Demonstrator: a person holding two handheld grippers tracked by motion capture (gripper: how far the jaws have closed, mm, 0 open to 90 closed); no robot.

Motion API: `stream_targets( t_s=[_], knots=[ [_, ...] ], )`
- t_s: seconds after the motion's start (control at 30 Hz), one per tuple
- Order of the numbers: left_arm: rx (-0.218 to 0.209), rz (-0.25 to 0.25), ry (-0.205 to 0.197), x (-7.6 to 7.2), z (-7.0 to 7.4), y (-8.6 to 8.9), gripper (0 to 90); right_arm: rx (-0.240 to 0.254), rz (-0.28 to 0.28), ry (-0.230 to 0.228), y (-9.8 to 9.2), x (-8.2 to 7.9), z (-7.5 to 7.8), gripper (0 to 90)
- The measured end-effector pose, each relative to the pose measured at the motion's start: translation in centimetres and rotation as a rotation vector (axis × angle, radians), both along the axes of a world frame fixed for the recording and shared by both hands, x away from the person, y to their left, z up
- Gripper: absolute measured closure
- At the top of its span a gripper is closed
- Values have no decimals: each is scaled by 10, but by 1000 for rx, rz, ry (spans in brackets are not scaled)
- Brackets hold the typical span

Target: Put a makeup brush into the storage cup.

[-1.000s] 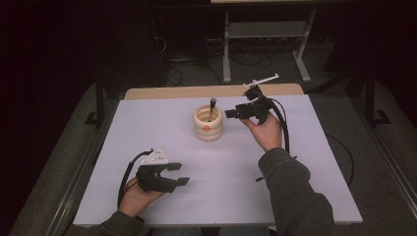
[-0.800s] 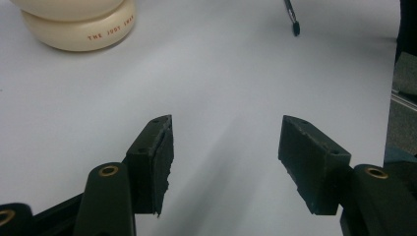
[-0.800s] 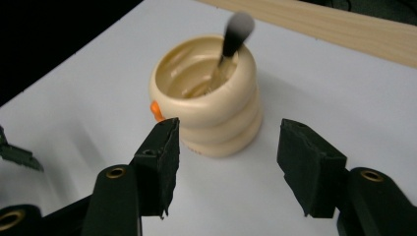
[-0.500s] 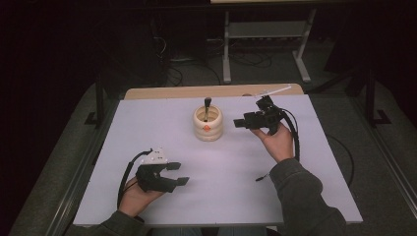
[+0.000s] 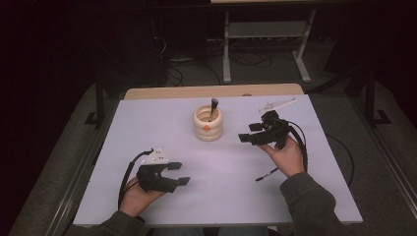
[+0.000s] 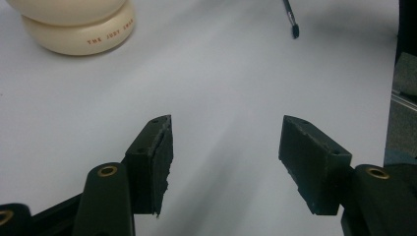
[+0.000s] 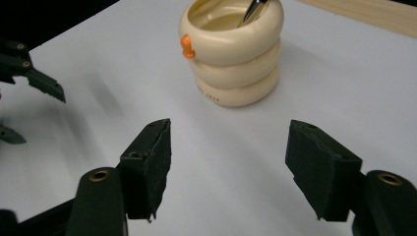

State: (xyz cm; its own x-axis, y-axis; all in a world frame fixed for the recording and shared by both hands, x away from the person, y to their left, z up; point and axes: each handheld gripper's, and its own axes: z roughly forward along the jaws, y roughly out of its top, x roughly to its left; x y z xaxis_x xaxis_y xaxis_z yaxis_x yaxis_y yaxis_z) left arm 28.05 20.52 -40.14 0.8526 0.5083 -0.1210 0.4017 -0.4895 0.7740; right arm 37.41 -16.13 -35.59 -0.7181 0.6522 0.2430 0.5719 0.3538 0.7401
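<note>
Right gripper (image 5: 248,133) has backed off from the ribbed cream pot (image 5: 207,123), jaws apart, brush (image 5: 213,107) left standing inside; I read placement done; left gripper (image 5: 177,173) idles, jaws apart.

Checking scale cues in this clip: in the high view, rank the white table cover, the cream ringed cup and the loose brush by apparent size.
1. White table cover
2. Cream ringed cup
3. Loose brush, a thin short sliver beside the right hand.

High view overhead; gripper views low, sharing cream cup (image 7: 231,54).
</note>
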Motion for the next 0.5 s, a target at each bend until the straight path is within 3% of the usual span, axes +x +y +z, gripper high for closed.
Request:
stream_targets(
  t_s=[0.1,0.37,0.43,0.5],
  knots=[
    [-1,-6,3,0,-1,-2,375,1,7,-7,-4,-6,-2,319],
    [21,-17,-7,-2,0,-5,372,37,14,-15,-27,-38,-14,307],
    [11,-13,-2,-3,-1,-7,371,47,17,-26,-32,-46,-15,300],
    [27,-28,-10,-3,-1,-7,371,64,19,-22,-35,-50,-16,291]
  ],
)
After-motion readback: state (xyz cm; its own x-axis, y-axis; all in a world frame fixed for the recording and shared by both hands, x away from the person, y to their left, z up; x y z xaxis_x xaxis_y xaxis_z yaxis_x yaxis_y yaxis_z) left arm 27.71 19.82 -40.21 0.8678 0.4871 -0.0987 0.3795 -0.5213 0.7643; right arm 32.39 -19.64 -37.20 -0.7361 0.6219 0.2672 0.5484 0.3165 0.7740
